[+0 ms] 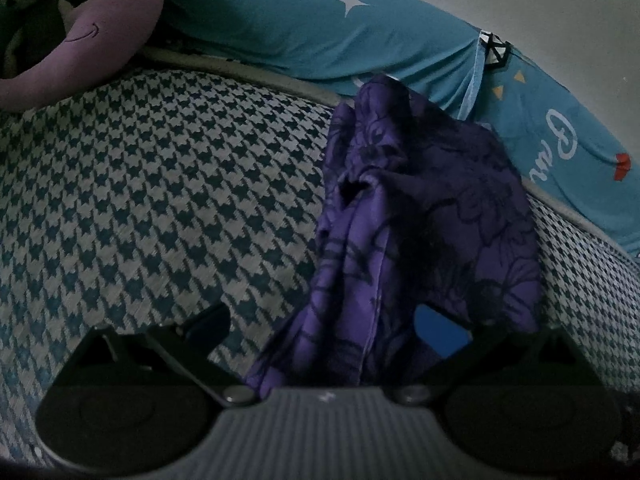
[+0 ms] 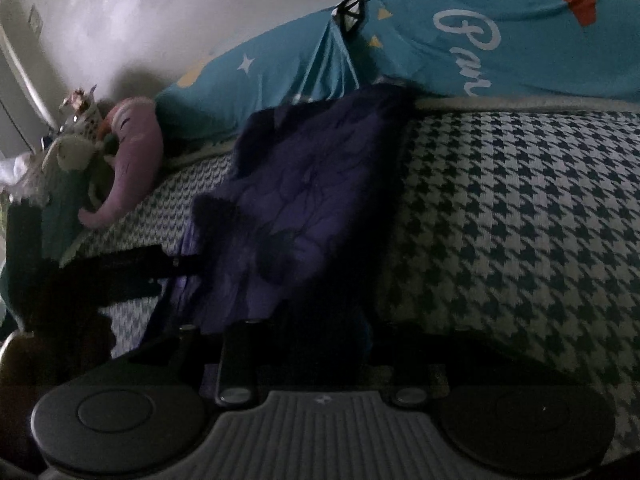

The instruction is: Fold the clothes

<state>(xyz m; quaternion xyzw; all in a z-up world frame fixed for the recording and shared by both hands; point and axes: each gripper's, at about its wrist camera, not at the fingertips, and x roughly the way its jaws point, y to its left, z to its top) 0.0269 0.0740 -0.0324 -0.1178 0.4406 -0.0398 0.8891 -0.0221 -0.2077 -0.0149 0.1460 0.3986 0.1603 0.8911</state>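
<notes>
A purple garment (image 1: 420,208) with a dark floral print lies bunched on the houndstooth bed cover (image 1: 160,200). My left gripper (image 1: 324,328) is open, its fingers wide apart, with the near end of the garment draped between them. In the right wrist view the same garment (image 2: 304,200) stretches from the pillow toward me. My right gripper (image 2: 296,332) looks shut on the garment's near edge; the fingers are dark and mostly covered by cloth. The left gripper's black body (image 2: 132,276) shows at the left of that view.
A blue pillow (image 1: 320,28) with white stars and lettering lies along the far side of the bed; it also shows in the right wrist view (image 2: 480,40). A purple plush toy (image 1: 100,20) and other soft toys (image 2: 76,148) sit at the head corner by the wall.
</notes>
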